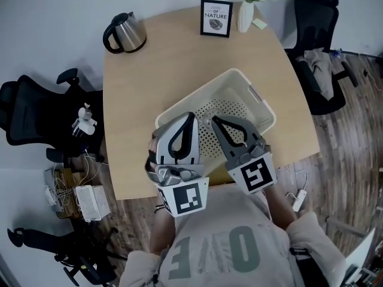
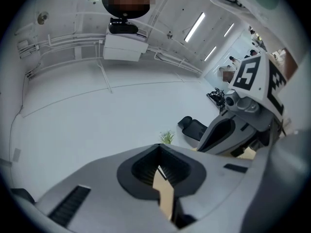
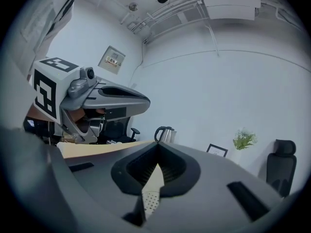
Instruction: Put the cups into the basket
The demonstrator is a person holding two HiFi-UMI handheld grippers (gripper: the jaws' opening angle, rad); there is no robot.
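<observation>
the white basket [image 1: 209, 90] sits open side up on the wooden table [image 1: 161, 70], toward the near edge, its long axis running diagonally from near-left to far-right in the head view. the left gripper [image 1: 191, 117] and right gripper [image 1: 213, 119] are held side by side, covering the basket's near-left end, tips pointing across it. each has its jaws pressed together with nothing between them. a kettle [image 1: 125, 33], framed print [image 1: 216, 18] and vase [image 1: 246, 15] stand along the far edge, well apart from the basket.
</observation>
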